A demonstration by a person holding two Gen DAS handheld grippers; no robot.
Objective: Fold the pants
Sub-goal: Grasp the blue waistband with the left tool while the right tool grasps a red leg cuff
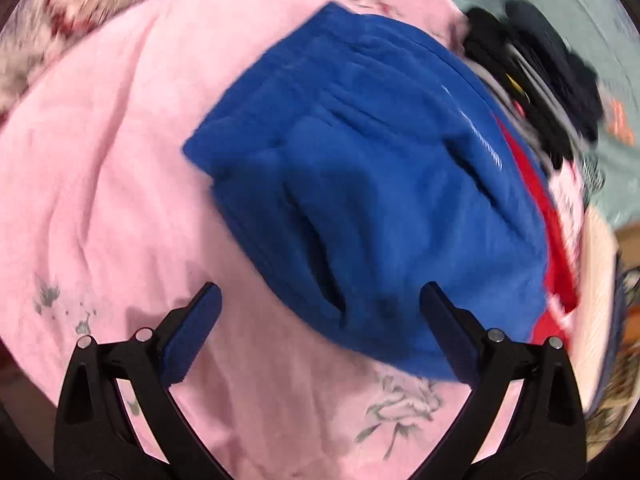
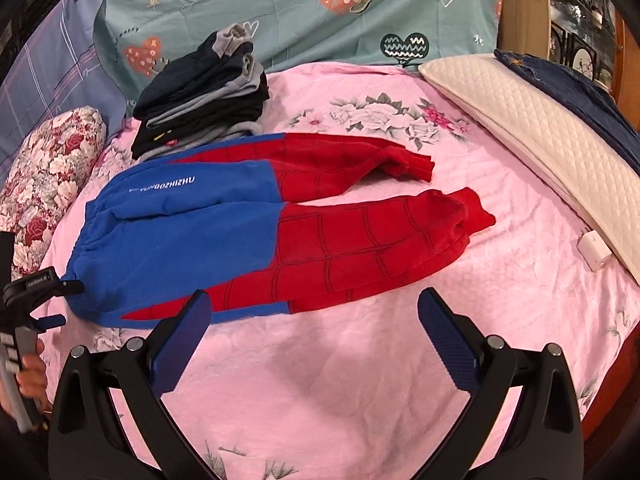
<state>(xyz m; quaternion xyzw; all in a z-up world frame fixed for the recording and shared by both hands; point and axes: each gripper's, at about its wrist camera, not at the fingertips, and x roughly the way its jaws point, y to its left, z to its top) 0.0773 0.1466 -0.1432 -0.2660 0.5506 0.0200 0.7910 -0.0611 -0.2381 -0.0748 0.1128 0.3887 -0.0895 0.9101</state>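
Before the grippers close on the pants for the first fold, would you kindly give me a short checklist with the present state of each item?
1. Pants spread flat on the pink sheet: ok, though the far red leg's cuff is bunched.
2. Legs lying apart, not crossed: ok.
3. Left gripper open and at the blue waistband: ok; the right wrist view shows it at the waist end.
4. Right gripper open and holding nothing: ok; it hangs over bare sheet, short of the pants.
5. Stack of dark folded clothes out of the fold path: not ok; it touches or overlaps the far edge.
6. Waistband evenly aligned: cannot tell, left wrist view is blurred.
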